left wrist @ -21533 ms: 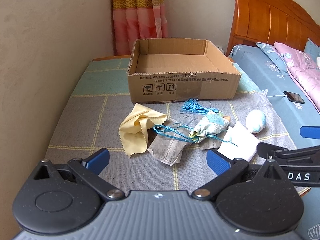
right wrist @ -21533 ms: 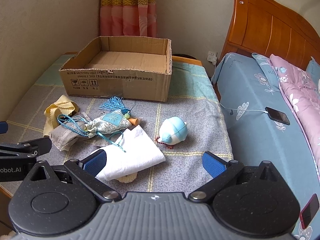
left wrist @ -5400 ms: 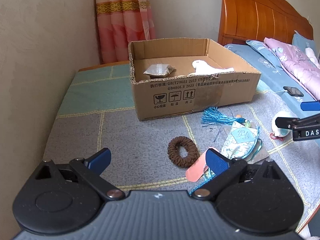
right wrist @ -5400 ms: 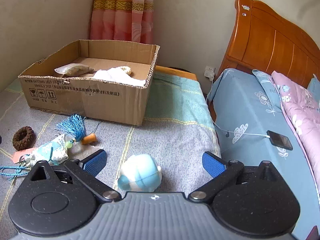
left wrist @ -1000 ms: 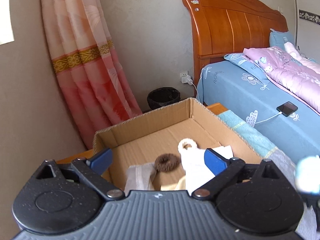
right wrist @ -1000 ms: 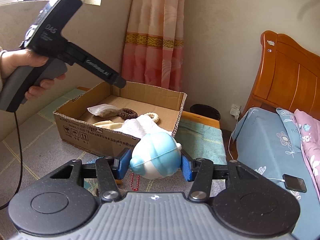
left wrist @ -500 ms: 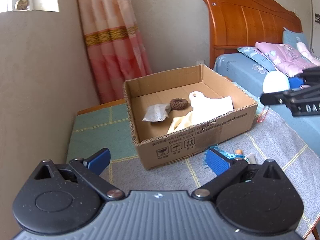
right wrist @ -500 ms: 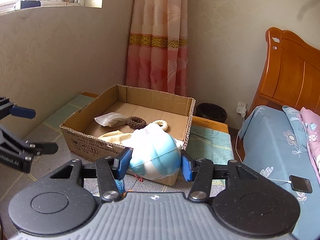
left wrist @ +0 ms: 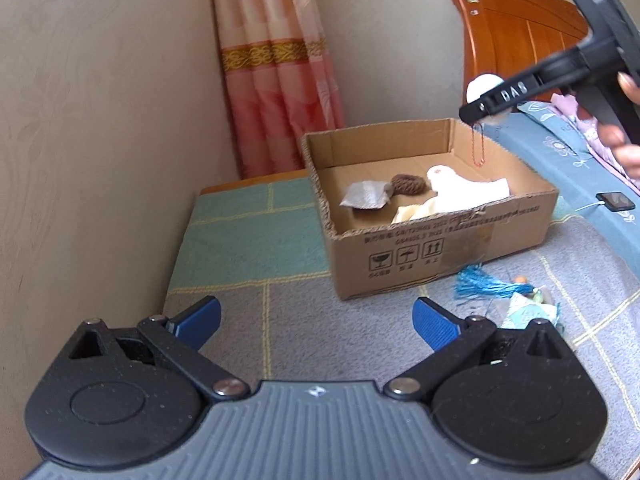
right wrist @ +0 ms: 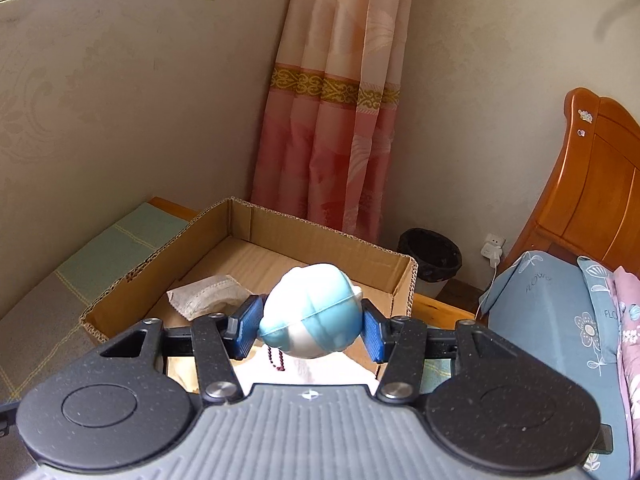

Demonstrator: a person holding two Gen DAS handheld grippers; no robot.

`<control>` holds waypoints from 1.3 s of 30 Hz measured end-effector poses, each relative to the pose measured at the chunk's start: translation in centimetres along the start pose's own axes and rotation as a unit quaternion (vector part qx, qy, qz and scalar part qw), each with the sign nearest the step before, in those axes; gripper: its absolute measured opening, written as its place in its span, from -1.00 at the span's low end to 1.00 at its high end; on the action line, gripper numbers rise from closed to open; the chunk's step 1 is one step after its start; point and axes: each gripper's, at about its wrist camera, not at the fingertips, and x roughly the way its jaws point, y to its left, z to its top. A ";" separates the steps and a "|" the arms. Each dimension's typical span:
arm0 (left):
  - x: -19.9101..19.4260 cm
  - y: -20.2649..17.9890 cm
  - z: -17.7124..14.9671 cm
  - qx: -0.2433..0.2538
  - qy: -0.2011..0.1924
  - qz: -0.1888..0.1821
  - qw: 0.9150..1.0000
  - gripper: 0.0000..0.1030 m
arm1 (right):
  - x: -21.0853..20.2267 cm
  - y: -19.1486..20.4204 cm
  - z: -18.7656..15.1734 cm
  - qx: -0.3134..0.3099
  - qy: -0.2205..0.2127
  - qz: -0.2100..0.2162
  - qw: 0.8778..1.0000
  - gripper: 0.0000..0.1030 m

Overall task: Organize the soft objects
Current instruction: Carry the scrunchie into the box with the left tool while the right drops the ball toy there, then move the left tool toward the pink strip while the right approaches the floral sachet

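Note:
My right gripper [right wrist: 306,330] is shut on a blue and white plush toy [right wrist: 310,316] with a red bead chain, held above the cardboard box [right wrist: 404,276]. In the left wrist view the right gripper [left wrist: 486,100] hovers over the box's far right corner [left wrist: 440,248]. The box holds a grey mask [left wrist: 366,196], a brown hair tie [left wrist: 408,183], a white cloth [left wrist: 468,192] and a yellow cloth [left wrist: 412,213]. My left gripper [left wrist: 316,322] is open and empty above the mat, in front of the box. A blue tasselled sachet [left wrist: 516,300] lies on the mat at the right.
The wall runs along the left and a pink curtain [left wrist: 276,80] hangs behind the box. A bed with a wooden headboard [left wrist: 516,36] and a phone [left wrist: 618,201] is at the right. A black bin [right wrist: 430,260] stands behind the box.
My right gripper has carried the plush toy up and forward over the box. My left gripper has drawn back and lower, away from the box.

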 end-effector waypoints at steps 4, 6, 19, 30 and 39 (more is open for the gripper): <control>0.5 0.6 -0.4 -0.009 0.009 0.010 1.000 0.98 | 2.9 -0.4 1.7 0.000 0.011 0.008 1.000 0.10; 0.7 1.0 -0.5 -0.015 0.014 0.015 1.000 0.98 | 4.2 -0.6 2.5 -0.003 0.017 0.009 1.000 0.10; 1.4 0.8 -0.9 -0.024 0.036 0.018 0.999 0.98 | 10.3 -0.8 4.6 0.003 0.036 -0.005 0.999 0.96; -0.5 0.6 -1.2 -0.025 0.025 0.013 0.999 0.98 | 5.8 0.1 2.7 -0.017 0.037 -0.013 0.999 1.00; -1.7 0.6 -1.5 -0.025 0.016 0.017 0.999 0.98 | 1.3 0.8 -0.4 0.000 0.034 -0.014 0.999 1.00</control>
